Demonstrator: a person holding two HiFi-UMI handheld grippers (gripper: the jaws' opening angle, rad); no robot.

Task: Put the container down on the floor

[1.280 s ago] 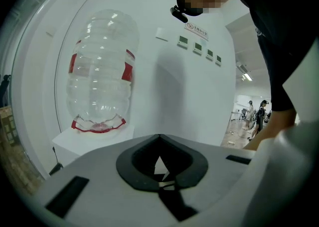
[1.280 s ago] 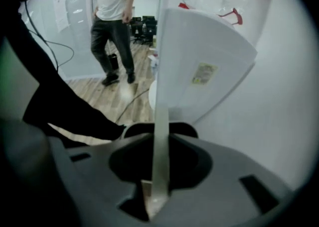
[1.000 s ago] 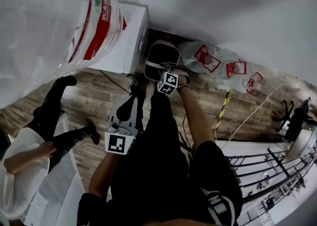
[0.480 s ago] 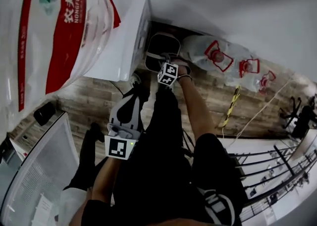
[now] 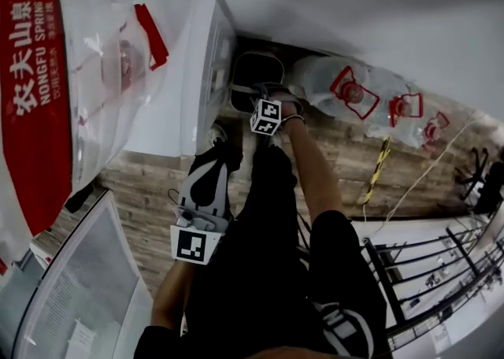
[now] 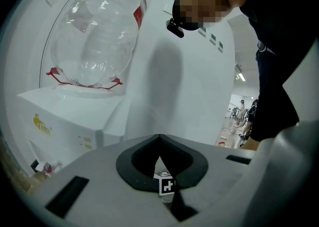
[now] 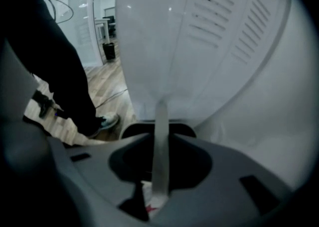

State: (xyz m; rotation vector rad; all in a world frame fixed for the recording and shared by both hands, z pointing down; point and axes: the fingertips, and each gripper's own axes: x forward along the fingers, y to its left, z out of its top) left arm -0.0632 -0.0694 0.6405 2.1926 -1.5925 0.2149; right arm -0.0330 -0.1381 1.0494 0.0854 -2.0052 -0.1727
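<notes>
The container, a dark bin with a pale rim, stands low beside the white water dispenser against the wall. My right gripper reaches down to its near rim. In the right gripper view the jaws are shut on a thin pale strip that runs upright between them, seemingly the container's edge. My left gripper hangs nearer me over the wooden floor, away from the container. Its jaws meet at the tips with nothing held.
A large water bottle sits upside down on the dispenser. Several clear water jugs lie along the wall to the right. A metal railing runs at lower right, and a glass-topped surface at lower left. A shoe shows on the floor.
The head view has swung left, so the bottle now fills the left side. A person at the left has passed out of view. Both grippers keep their places by the container.
</notes>
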